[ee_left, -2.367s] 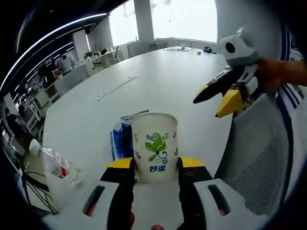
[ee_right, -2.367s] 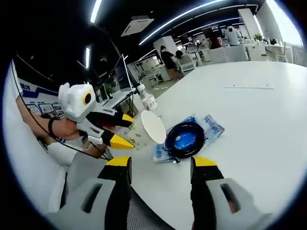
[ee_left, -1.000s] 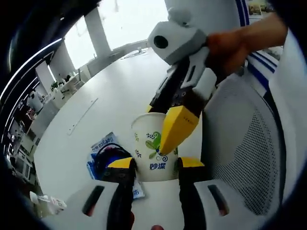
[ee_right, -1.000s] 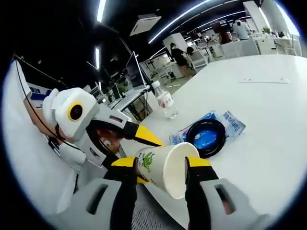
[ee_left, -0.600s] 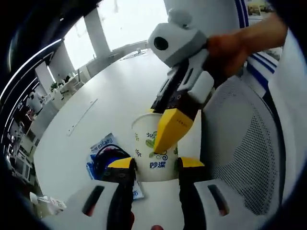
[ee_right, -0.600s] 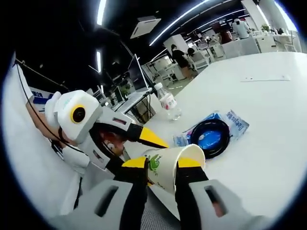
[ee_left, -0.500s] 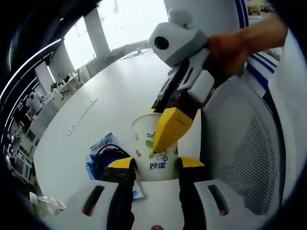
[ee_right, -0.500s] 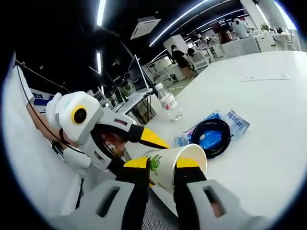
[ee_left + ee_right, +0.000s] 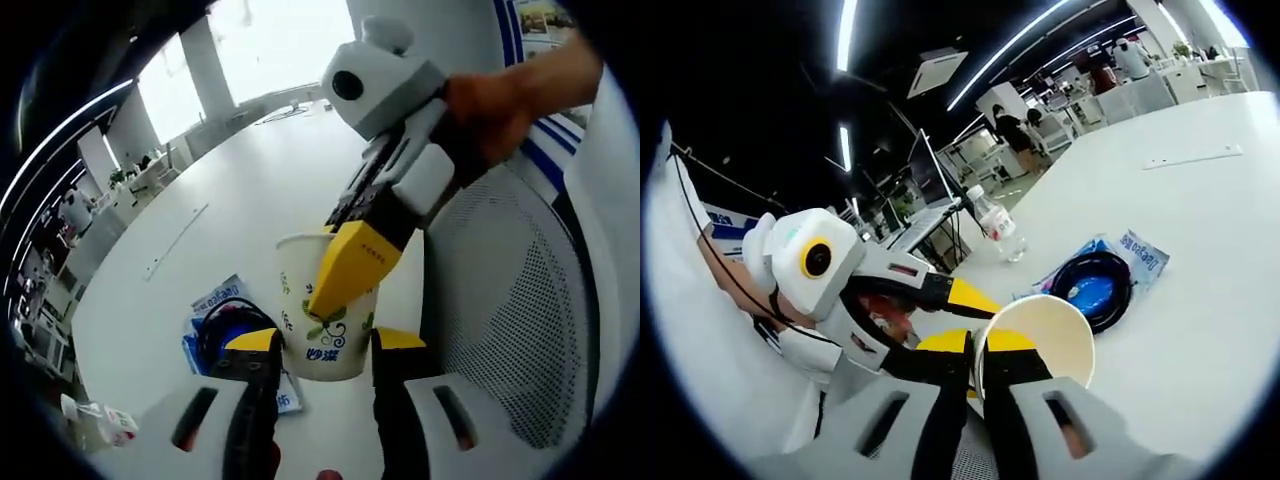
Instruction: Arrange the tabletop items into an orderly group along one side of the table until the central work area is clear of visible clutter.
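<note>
Paper cup [image 9: 325, 310]: between your left gripper [image 9: 322, 350] jaws, which flank its lower wall; whether they press it you cannot tell. Your right gripper [image 9: 345, 265] pinches the cup's rim, jaws nearly together, one inside, one outside. Right gripper view adds the cup's open mouth [image 9: 1038, 340]. Blue packet [image 9: 205, 330] with black ring just beyond, on the white table [image 9: 240, 210]. Plastic bottle [image 9: 995, 225] upright near the table edge.

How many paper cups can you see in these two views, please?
1: a white paper cup with a green leaf print, held above the white table's edge between both grippers' jaws. Others may be hidden.
</note>
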`<action>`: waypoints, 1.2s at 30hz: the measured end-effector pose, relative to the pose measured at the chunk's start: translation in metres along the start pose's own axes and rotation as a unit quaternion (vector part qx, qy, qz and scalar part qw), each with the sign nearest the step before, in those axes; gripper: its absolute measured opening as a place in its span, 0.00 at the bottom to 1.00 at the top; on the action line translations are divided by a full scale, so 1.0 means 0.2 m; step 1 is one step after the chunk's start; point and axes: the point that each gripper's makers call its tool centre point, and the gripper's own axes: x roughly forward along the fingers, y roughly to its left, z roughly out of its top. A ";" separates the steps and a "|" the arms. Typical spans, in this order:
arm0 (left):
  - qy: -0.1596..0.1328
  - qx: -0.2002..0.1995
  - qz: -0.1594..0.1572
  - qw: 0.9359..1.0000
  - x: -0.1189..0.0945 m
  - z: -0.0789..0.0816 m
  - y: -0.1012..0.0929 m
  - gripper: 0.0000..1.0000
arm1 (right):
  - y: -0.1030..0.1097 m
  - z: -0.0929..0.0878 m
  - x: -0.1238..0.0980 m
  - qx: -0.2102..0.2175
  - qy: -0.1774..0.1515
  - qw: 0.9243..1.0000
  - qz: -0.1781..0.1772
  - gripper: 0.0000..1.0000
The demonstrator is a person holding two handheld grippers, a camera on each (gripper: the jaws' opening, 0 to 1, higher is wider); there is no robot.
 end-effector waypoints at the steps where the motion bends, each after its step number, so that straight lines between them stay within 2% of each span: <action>1: 0.000 -0.003 0.001 1.000 0.00 0.00 0.00 0.35 | 0.00 0.00 0.00 0.001 -0.001 1.000 -0.001 0.01; 12: 0.004 -0.036 0.022 0.999 -0.04 -0.08 0.03 0.34 | 0.03 -0.01 0.03 0.001 0.004 1.000 0.003 0.00; 18: 0.004 -0.070 0.032 0.997 -0.06 -0.14 0.04 0.32 | 0.03 -0.01 0.04 0.002 0.003 1.000 0.003 0.00; 21: 0.008 -0.085 0.047 0.995 -0.07 -0.18 0.07 0.33 | 0.02 0.00 0.04 0.001 0.003 1.000 -0.003 0.00; 24: -0.001 -0.127 0.052 0.991 -0.07 -0.20 0.07 0.34 | 0.01 0.01 0.04 0.001 0.002 1.000 -0.007 0.00; 36: -0.007 -0.185 0.065 0.980 -0.11 -0.28 0.10 0.33 | -0.02 0.02 0.06 -0.005 0.012 1.000 -0.010 0.00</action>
